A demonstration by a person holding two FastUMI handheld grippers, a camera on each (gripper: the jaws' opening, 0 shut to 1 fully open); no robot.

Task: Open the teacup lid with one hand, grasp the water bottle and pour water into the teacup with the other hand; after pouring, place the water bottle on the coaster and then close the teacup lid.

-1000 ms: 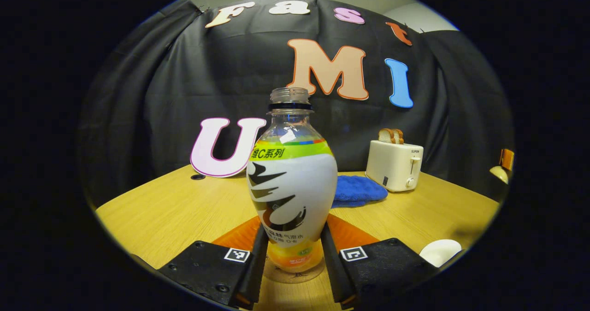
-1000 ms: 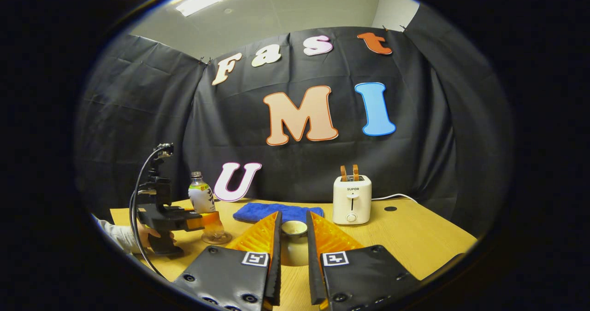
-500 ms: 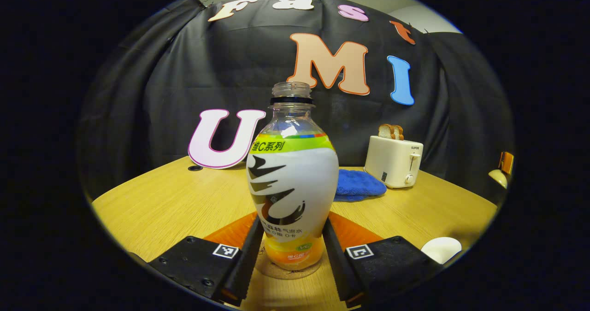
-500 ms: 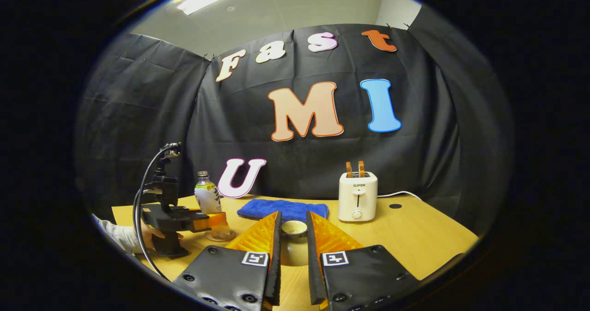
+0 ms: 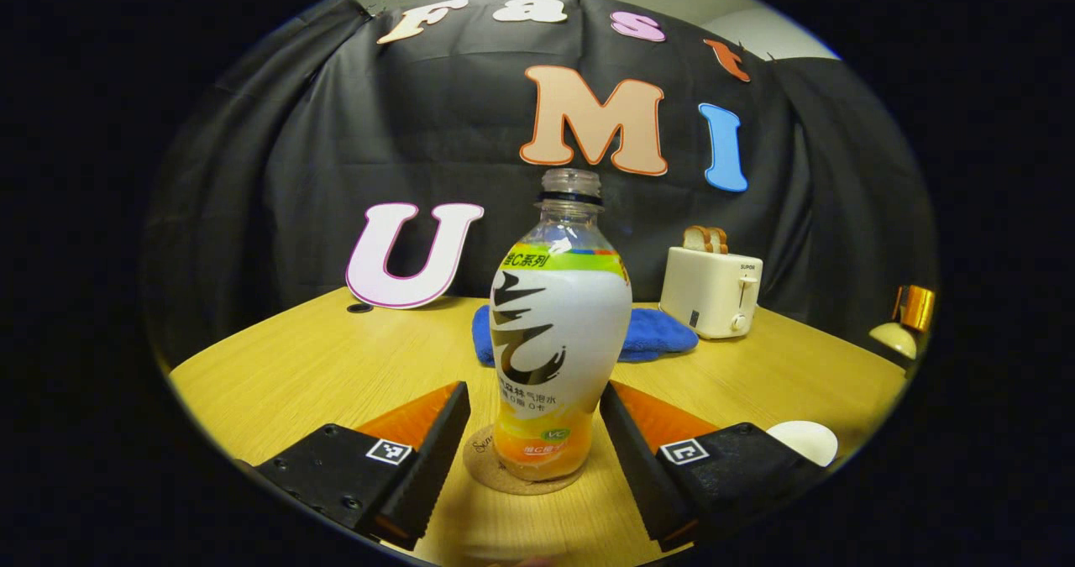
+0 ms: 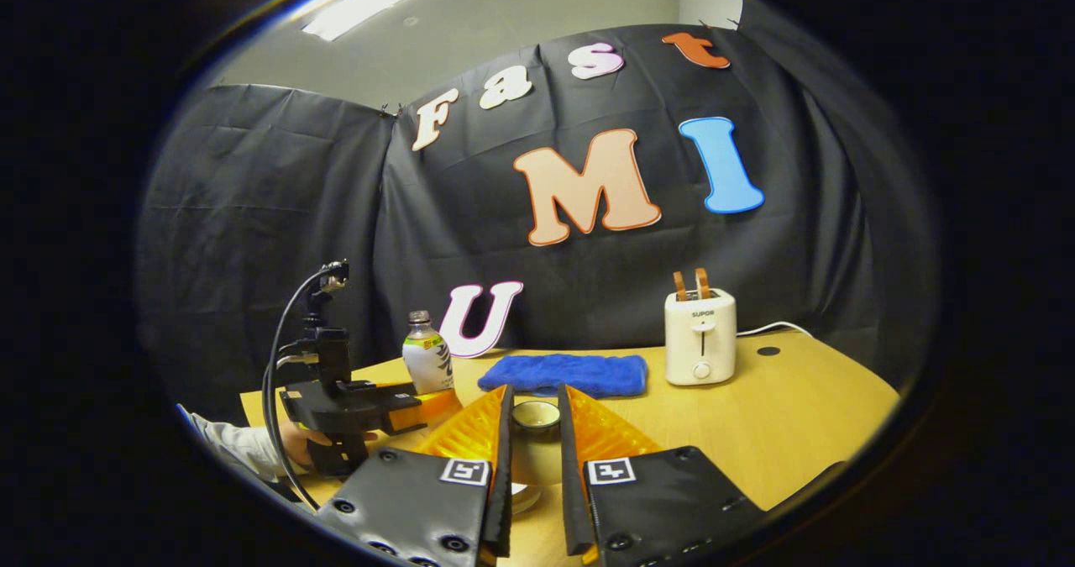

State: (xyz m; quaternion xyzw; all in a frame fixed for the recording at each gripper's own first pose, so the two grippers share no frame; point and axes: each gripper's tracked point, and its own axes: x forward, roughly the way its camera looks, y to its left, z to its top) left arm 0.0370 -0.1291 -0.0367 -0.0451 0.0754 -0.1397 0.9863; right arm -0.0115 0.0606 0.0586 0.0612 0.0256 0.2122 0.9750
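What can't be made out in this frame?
Teacup fill level: too small, at the edge in left gripper view; behind right gripper, shut on teacup lid, in right gripper view.
Water bottle level: label covers it.
Coaster, right gripper view: behind left gripper.

In the left gripper view the bottle point(image 5: 561, 332) hides the middle of the cloth point(image 5: 651, 336) and part of the coaster point(image 5: 495, 470). In the right gripper view the right claw point(image 6: 533, 458) covers most of the lid point(image 6: 535, 433); whether its fingers press on it cannot be told.
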